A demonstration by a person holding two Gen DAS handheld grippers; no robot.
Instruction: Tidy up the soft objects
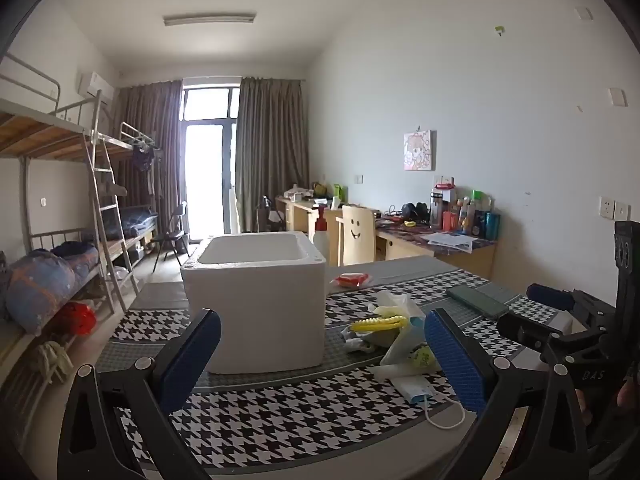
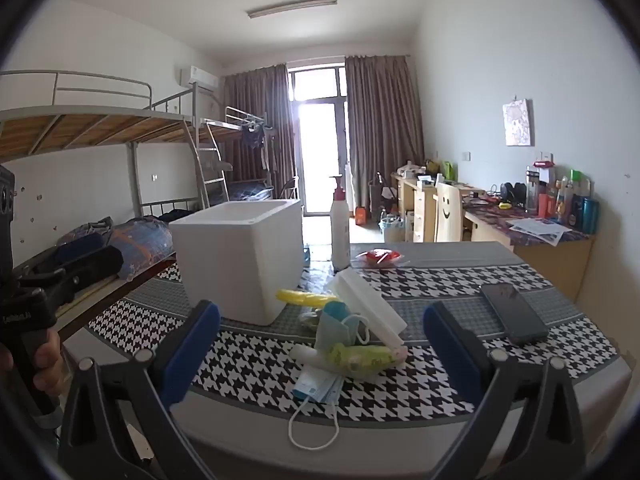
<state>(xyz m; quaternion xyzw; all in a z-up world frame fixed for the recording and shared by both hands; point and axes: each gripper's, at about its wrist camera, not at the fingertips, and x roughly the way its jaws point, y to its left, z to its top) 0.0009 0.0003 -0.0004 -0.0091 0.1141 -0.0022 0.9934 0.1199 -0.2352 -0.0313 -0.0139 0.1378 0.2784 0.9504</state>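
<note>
A white foam box stands open-topped on the houndstooth tablecloth; it also shows in the right wrist view. Beside it lies a pile of soft items: a yellow bag roll, a white plastic packet, a green pouch and blue face masks. My left gripper is open and empty, in front of the box. My right gripper is open and empty, just short of the pile.
A dark phone lies at the table's right. A red packet and a pump bottle sit at the far edge. Bunk beds stand to the left, cluttered desks to the right.
</note>
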